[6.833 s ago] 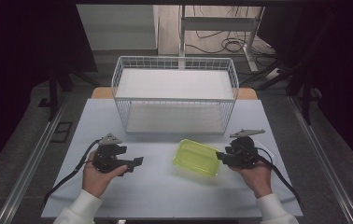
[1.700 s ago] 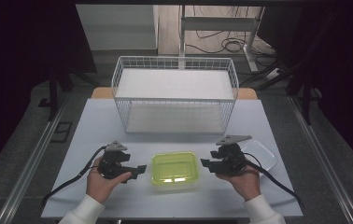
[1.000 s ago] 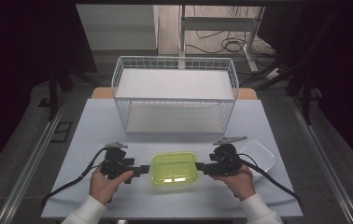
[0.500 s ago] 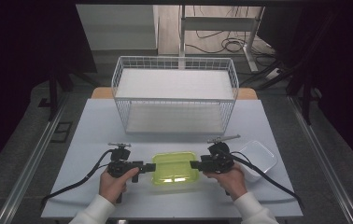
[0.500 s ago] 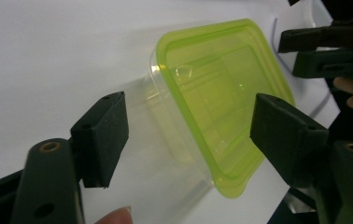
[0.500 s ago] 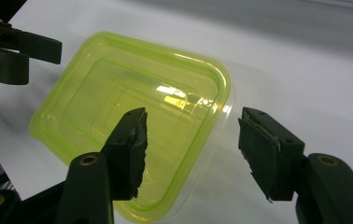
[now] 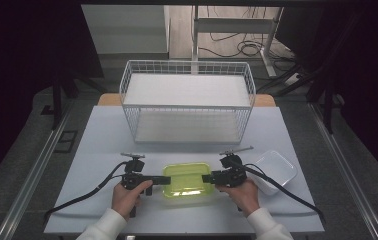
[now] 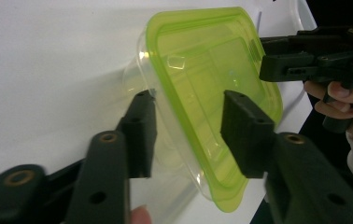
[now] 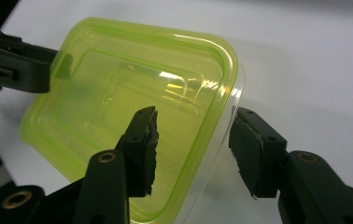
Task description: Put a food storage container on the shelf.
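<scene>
Jaws of my left gripper (image 8: 188,135) apart, straddling left rim of green-lidded container (image 7: 187,181); jaws of my right gripper (image 9: 195,149) apart, straddling its right rim. Container sits on worktop (image 7: 97,150), near centre, between both grippers. Wire basket (image 7: 187,100) far centre. Clear tub (image 7: 276,169) right.

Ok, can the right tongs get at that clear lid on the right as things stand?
Probably yes. The clear lid lies bare on the table just beyond the right tongs, nothing between. But those tongs stand open astride the rim of the green-lidded container, so they'd have to back off first.
</scene>
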`<state>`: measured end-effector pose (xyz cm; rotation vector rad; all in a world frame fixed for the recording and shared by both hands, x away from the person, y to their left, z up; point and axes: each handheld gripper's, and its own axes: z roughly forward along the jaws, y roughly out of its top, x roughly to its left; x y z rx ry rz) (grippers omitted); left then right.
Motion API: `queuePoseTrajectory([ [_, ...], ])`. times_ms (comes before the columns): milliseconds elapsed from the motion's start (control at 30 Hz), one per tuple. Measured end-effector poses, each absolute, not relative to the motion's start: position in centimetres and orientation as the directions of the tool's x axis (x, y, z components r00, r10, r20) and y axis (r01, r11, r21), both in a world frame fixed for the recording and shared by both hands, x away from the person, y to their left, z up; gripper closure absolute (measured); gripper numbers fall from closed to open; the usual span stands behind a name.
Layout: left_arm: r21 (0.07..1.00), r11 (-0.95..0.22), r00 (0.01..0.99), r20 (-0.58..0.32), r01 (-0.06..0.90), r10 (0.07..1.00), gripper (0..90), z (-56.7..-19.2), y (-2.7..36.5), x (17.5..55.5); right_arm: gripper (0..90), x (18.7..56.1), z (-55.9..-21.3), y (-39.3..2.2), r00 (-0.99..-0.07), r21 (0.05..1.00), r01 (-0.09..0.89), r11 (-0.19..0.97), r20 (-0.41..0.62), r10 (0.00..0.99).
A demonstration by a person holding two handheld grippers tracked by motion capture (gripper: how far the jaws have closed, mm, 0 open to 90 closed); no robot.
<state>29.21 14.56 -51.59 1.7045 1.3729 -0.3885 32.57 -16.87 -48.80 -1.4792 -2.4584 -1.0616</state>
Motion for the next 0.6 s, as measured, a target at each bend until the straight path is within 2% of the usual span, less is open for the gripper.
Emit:
queuePoseTrajectory([
  [200,0.431,0.009,0.332,-0.706,0.902,0.626,69.9,-51.7,14.5,29.1,57.5,32.8,-48.9,-17.4,-0.484,0.472,0.847,0.245,0.492,0.724],
  [600,0.483,0.021,0.384,-0.72,0.875,0.578,75.5,-50.7,14.9,28.7,65.2,32.1,-48.0,-18.1,-0.493,0.507,0.832,0.225,0.488,0.721],
])
